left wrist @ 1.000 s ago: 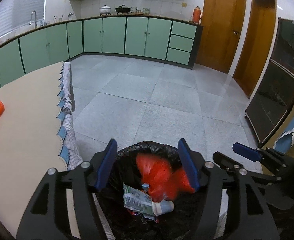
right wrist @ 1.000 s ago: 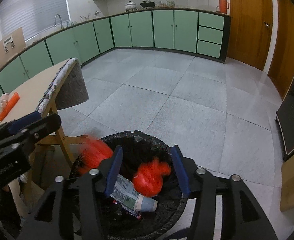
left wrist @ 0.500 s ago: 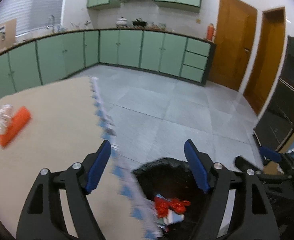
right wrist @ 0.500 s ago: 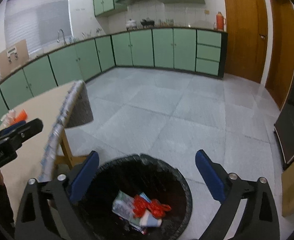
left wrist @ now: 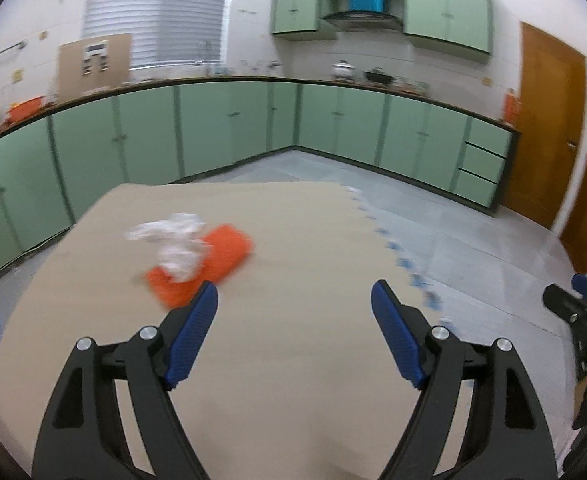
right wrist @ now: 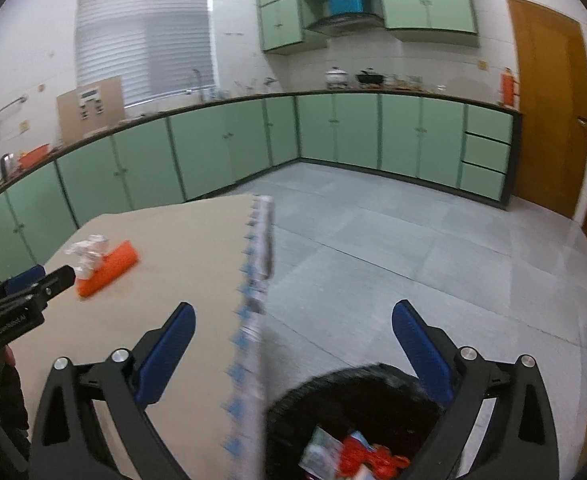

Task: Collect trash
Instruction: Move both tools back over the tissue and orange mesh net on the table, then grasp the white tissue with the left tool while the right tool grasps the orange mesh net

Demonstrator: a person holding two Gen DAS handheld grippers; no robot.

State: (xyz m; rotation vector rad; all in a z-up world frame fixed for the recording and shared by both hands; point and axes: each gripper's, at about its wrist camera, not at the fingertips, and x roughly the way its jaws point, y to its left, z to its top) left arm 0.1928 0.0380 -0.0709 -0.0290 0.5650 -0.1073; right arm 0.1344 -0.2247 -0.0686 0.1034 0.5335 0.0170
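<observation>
- Trash first, from the left wrist view: the left tongs (left wrist: 293, 300) have swung away from the black-lined bin they were hanging over a second ago and now face the tan counter (left wrist: 301, 380). Their jaws have just been opening and stand wide with nothing between them.
- Ahead of them, and a little to the left, lies an orange wrapper (left wrist: 203, 262) with a crumpled clear plastic scrap (left wrist: 175, 240) on top of it; both are blurred. A blue thing at the far left edge is too smeared to name.
- From the right wrist view: the right tongs (right wrist: 293, 320) have lifted clear too, jaws thrown fully wide and empty, straddling the counter's scalloped cloth edge (right wrist: 253, 280).
- The trash bin (right wrist: 357, 412) sits below on the floor, just beside the counter, with red plastic (right wrist: 373, 458) and a printed packet (right wrist: 319, 450) lying inside, where a second ago both red pieces were still dropping.
- The same orange wrapper (right wrist: 107, 268) shows far left, near the left tongs' tips.
- My reading: that drop is finished, and the wrapper and scrap are the next pickup.
</observation>
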